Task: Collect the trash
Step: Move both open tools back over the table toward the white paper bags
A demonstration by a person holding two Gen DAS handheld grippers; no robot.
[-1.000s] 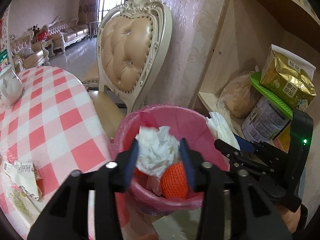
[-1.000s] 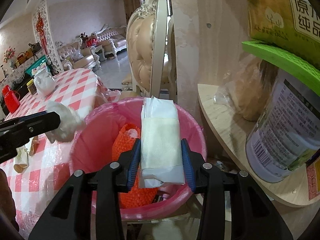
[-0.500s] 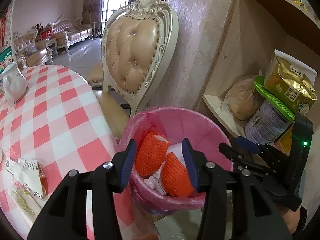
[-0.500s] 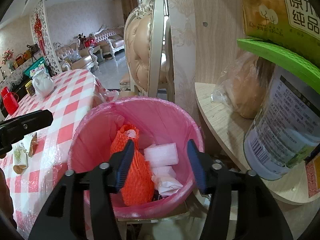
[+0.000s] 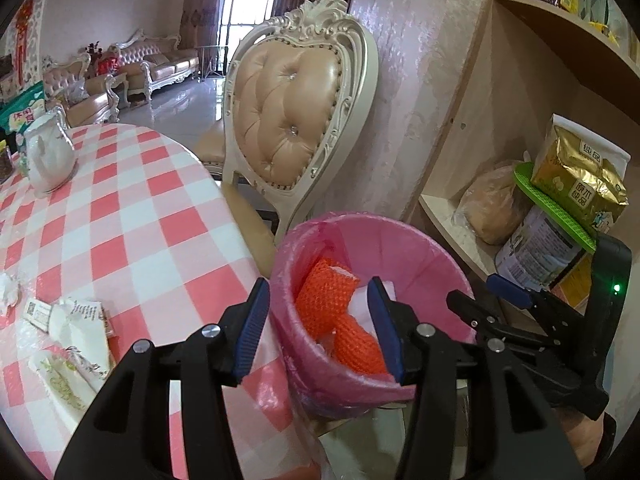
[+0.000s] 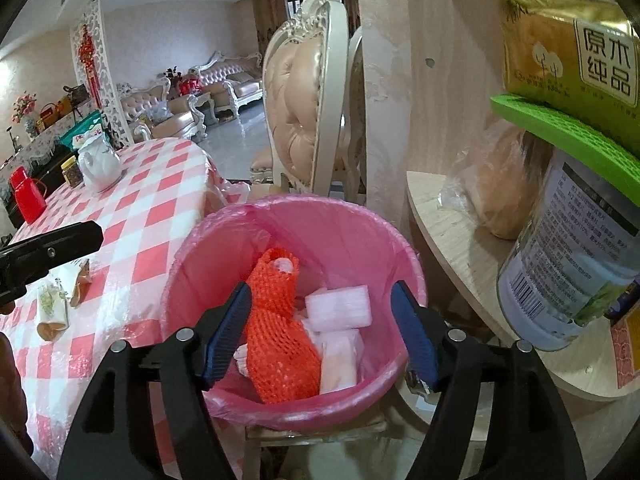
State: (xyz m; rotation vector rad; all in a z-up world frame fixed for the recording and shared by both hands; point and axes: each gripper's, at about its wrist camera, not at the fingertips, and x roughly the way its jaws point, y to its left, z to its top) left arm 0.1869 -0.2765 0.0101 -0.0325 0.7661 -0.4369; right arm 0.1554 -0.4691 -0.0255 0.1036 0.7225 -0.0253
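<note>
Beside the checked table (image 5: 132, 240), the pink bin (image 6: 360, 232) sits below both empty tools, left tool (image 5: 320, 332) and right tool (image 6: 320, 340), their jaws opening; trash (image 6: 280, 344) lies inside.

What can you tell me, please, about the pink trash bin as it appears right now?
The pink trash bin is a round, upright container lined with a thin pink plastic bag folded over its rim. It stands between the checked table and the wooden shelf. Inside lie orange foam netting and white packing pieces. Nothing grips it.

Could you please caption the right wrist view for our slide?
Right gripper, jaws opening and empty, above the pink-lined bin holding orange netting.
</note>
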